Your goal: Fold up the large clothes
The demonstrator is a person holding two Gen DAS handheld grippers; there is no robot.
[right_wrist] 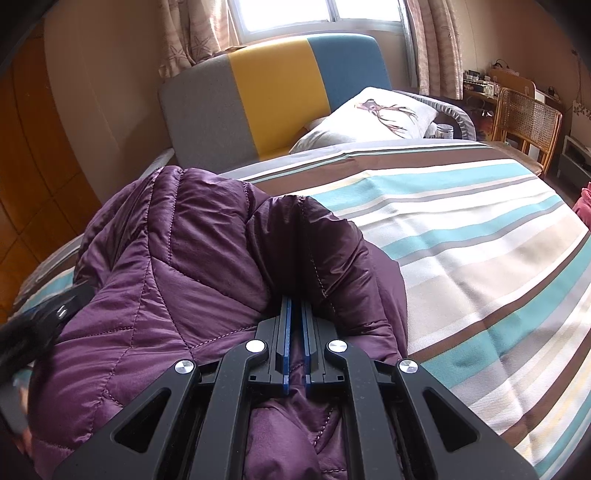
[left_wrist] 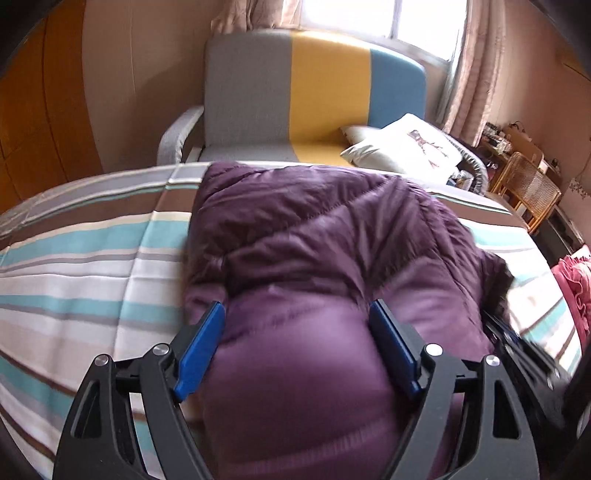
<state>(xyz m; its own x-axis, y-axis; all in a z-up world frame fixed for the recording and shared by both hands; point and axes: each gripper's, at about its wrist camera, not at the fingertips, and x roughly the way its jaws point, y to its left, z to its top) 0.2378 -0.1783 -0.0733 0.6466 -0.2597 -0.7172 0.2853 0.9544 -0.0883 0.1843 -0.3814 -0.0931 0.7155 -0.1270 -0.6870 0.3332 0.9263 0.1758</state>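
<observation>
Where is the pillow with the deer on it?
The deer pillow lies on the sofa under the window, past the far edge of the striped bed. It sits at the sofa's blue end, near the wicker chair.

Daylit bedroom with striped bedding

A grey, yellow and blue sofa (left_wrist: 317, 92) backs a curtained window (right_wrist: 295, 14); a rattan chair (right_wrist: 528, 122) stands near the wall.
</observation>
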